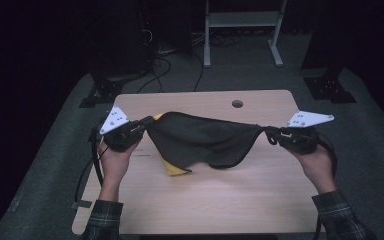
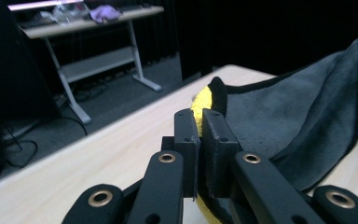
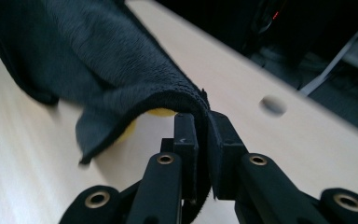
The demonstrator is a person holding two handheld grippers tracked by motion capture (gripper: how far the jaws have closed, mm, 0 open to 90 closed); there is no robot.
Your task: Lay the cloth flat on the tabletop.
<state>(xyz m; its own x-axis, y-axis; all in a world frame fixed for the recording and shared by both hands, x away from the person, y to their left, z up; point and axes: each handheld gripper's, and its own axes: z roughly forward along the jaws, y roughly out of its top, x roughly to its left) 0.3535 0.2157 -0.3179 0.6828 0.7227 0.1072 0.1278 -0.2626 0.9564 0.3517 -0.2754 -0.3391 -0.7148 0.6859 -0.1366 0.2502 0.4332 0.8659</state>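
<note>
The cloth (image 1: 202, 142), dark grey with a black hem and a yellow underside, hangs in the air over the middle of the surface (image 1: 205, 200), stretched between two corners. Its top edge runs almost level from nine o'clock to three o'clock, while the slack middle sags toward six o'clock; whether its lowest fold rests on the wood or hangs just clear of it I cannot tell. A yellow flap peeks out at about seven o'clock, showing that the underside has turned outward there.

The left claw (image 1: 142, 127) is closed on the cloth's left corner; in the left gripper view the hem and a strip of yellow pile sit pinched between its jaws. The right claw (image 1: 272, 135) is likewise clamped on the opposite corner, and the right gripper view shows the black hem folded over and caught between its jaws. Holding two corners apart like this lets the weight of the fabric pull it flat, so it seems the person is spreading the cloth out, probably to lay it down smooth or to fold it.

Both hands, left (image 1: 115, 160) and right (image 1: 317, 162), sit at roughly the same height, which keeps the top edge even. Farther out, a round hole (image 1: 237, 104) lies in the surface at twelve o'clock, well apart from the cloth. Beyond the far edge, on the dark floor, stand a white table frame (image 1: 242, 30) and some cables (image 1: 165, 65).
</note>
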